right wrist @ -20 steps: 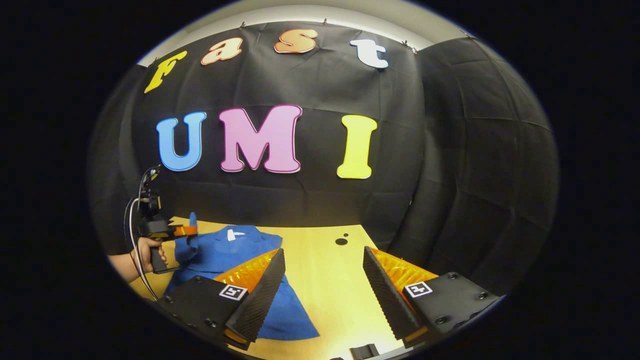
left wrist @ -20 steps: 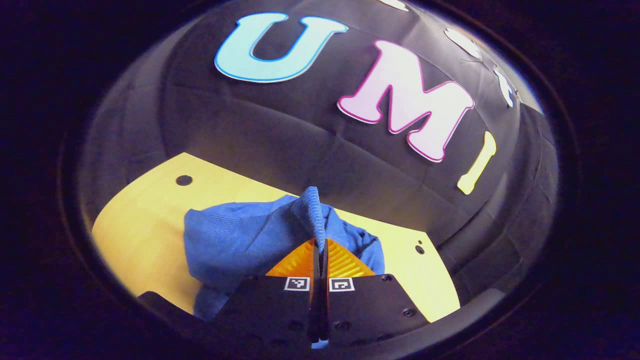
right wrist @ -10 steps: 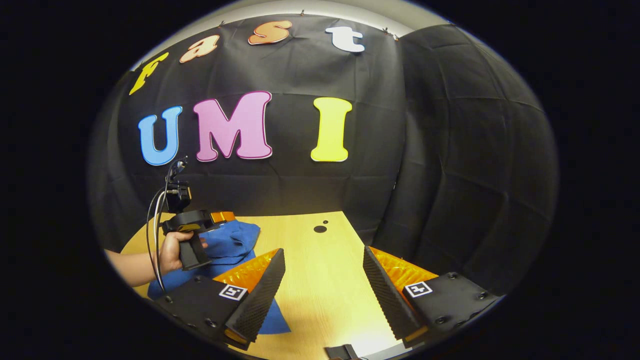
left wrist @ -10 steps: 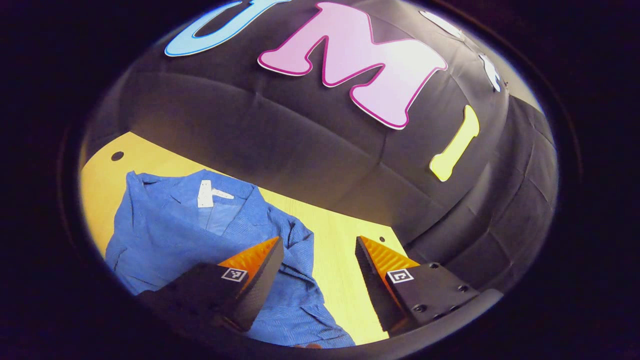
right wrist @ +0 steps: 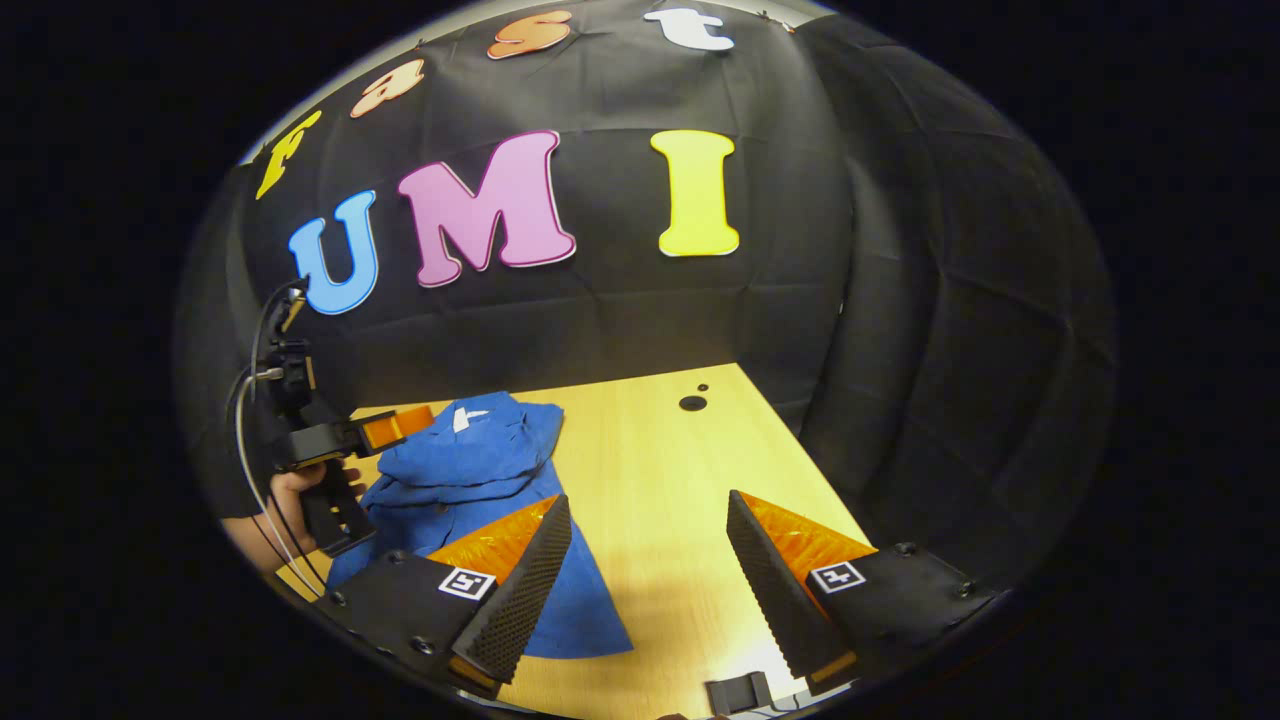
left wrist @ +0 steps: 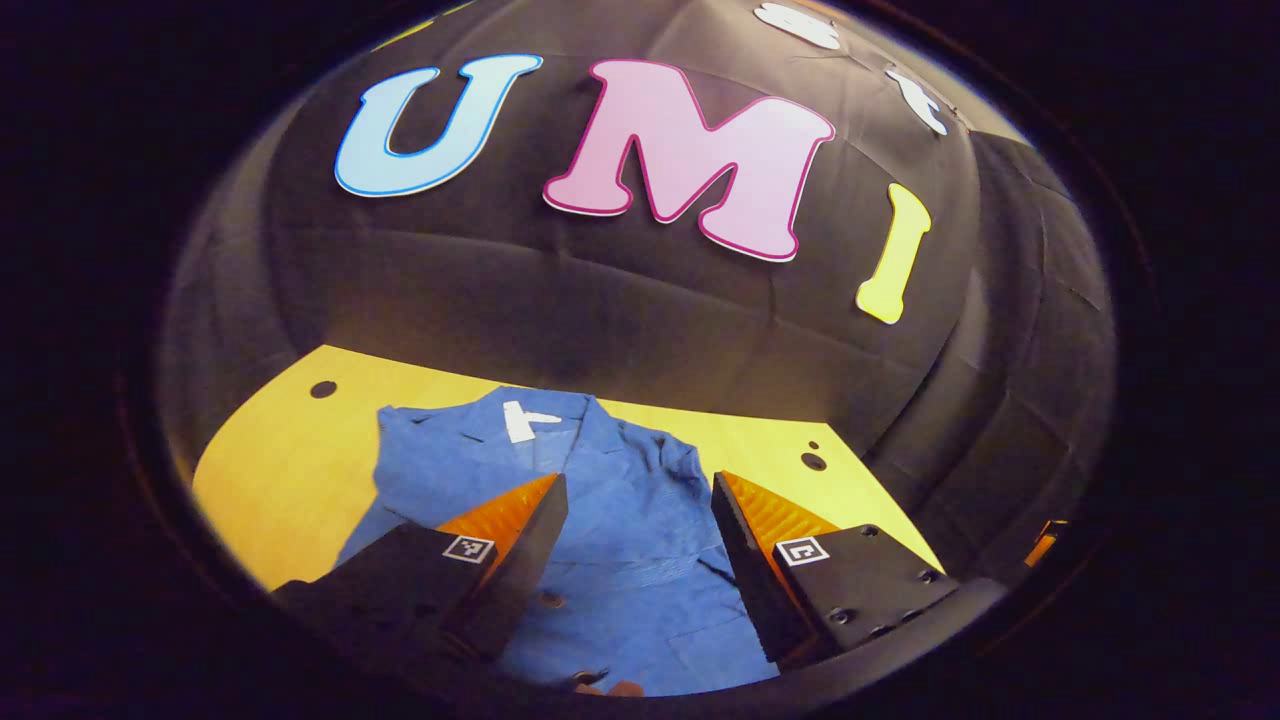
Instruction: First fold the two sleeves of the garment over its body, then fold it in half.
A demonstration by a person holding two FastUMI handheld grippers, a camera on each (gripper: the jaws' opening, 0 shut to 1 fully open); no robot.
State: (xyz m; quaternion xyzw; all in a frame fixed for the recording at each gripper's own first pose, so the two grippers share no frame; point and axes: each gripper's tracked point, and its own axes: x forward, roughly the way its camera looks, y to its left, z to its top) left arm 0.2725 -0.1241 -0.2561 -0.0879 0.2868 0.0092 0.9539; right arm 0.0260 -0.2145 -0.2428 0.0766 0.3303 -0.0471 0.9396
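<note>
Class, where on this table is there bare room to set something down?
Bare wood lies right of the blue collared garment, running out to the yellow wooden table's right edge and back to its round holes. A smaller strip lies left of the garment. The garment's side is crowded.

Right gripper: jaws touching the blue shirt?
Apart. In the right gripper view the right gripper stands open with bare table between its jaws; the blue shirt lies off to the side, below them.
</note>
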